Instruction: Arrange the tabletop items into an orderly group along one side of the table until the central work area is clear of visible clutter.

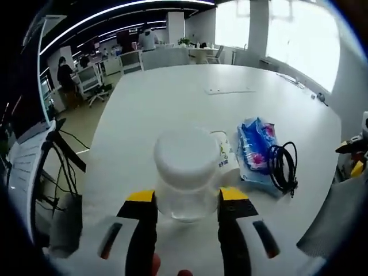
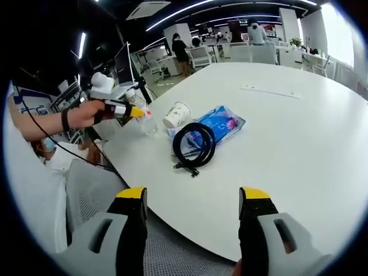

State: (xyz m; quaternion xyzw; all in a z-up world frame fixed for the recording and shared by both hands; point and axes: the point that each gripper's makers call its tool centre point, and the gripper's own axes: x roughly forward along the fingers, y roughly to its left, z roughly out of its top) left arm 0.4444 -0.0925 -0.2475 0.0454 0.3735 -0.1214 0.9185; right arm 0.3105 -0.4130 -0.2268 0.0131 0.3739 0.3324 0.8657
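Observation:
A clear jar with a white lid (image 1: 185, 169) stands near the table's edge, and my left gripper (image 1: 187, 197) is shut on its sides. In the right gripper view that gripper (image 2: 137, 112), held by a person's hand, holds the jar (image 2: 149, 124) at the table's left edge. Beside the jar a paper cup (image 1: 226, 154) (image 2: 176, 114) lies on its side. A blue packet (image 1: 255, 146) (image 2: 223, 123) lies next to it, with a coiled black cable (image 1: 283, 167) (image 2: 194, 144) partly on top. My right gripper (image 2: 192, 198) stands open above the near table edge, with nothing between its fingers.
The big white table (image 1: 172, 103) (image 2: 299, 149) carries a flat white strip (image 1: 230, 90) (image 2: 270, 90) farther out. A grey mesh chair (image 2: 95, 190) sits below the near edge. Office chairs and desks (image 1: 132, 60) and people stand beyond the table.

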